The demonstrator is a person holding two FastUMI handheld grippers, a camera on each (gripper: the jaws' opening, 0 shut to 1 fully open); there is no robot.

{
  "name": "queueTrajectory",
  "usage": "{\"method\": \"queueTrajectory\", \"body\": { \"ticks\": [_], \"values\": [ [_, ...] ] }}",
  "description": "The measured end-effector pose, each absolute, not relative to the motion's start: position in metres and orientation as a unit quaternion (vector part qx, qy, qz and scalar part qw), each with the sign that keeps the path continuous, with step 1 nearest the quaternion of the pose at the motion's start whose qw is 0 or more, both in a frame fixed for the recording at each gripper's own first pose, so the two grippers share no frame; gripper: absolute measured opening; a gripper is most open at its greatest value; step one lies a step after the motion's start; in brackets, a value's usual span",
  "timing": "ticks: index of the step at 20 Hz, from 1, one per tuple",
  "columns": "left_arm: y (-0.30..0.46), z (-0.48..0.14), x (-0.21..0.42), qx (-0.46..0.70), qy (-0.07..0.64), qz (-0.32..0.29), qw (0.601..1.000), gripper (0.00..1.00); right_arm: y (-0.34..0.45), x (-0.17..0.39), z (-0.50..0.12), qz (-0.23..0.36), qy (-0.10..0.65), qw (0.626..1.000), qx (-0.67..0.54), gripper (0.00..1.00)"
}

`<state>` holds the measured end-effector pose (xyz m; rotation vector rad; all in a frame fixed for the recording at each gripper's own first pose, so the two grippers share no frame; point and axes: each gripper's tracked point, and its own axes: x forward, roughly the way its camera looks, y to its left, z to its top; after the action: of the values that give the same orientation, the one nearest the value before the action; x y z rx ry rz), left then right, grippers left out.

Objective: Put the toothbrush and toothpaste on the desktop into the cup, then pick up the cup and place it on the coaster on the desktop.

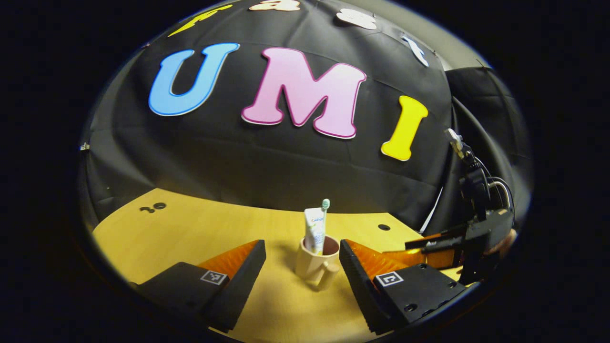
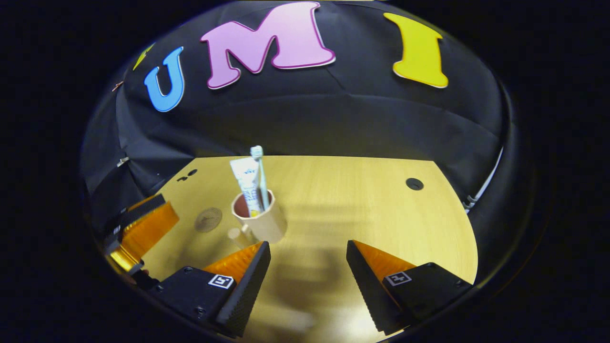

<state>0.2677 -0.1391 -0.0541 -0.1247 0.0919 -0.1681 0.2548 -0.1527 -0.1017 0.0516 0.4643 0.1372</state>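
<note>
So my left tool [image 1: 302,267] is wide open with the cup [image 1: 314,264] sitting right between the two fingers, not touching either one yet as far as I can tell, handle pointing back toward me. My right tool [image 2: 308,271] is open too, holding nothing, with the cup a little ahead and off to its left. The toothbrush [image 1: 325,214] and the toothpaste [image 1: 314,228] are both already standing in the cup, leaning against each other and poking well above the rim, so I'd say the first half of the job is done and what's left is the lift. The coaster [image 2: 208,219] is a small round disc on the tabletop [image 2: 362,200] just beside the cup, on the handle side in the right gripper view. What worries me: the cup looks top-heavy with those two tall things in it, so an off-centre squeeze or a finger catching the handle could tip it or spin it. A tilted carry could also flip the brush out. And the coaster is small, so setting down half on the edge would leave the cup rocking.
</note>
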Motion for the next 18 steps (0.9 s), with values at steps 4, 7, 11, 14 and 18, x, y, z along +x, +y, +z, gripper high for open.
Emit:
{"method": "queueTrajectory", "body": {
  "ticks": [4, 7, 11, 14, 18],
  "values": [
    [-0.098, -0.065, 0.238, -0.064, 0.073, -0.048, 0.994, 0.98, -0.115, 0.267, -0.09, 0.091, 0.27, 0.958, 0.029, 0.98],
    [-0.072, -0.065, 0.221, -0.071, 0.076, -0.031, 0.994, 0.98, -0.092, 0.273, -0.095, 0.093, 0.319, 0.942, 0.042, 0.98],
    [-0.04, -0.062, 0.206, -0.072, 0.079, -0.007, 0.994, 0.98, -0.068, 0.281, -0.116, 0.086, 0.374, 0.922, 0.053, 0.98],
    [-0.019, -0.065, 0.193, -0.084, 0.085, 0.008, 0.993, 0.98, -0.055, 0.287, -0.138, 0.074, 0.415, 0.904, 0.068, 0.98],
    [0.013, -0.076, 0.174, -0.082, 0.107, 0.035, 0.99, 0.98, -0.046, 0.304, -0.16, 0.061, 0.449, 0.889, 0.066, 0.98]
  ]
}}
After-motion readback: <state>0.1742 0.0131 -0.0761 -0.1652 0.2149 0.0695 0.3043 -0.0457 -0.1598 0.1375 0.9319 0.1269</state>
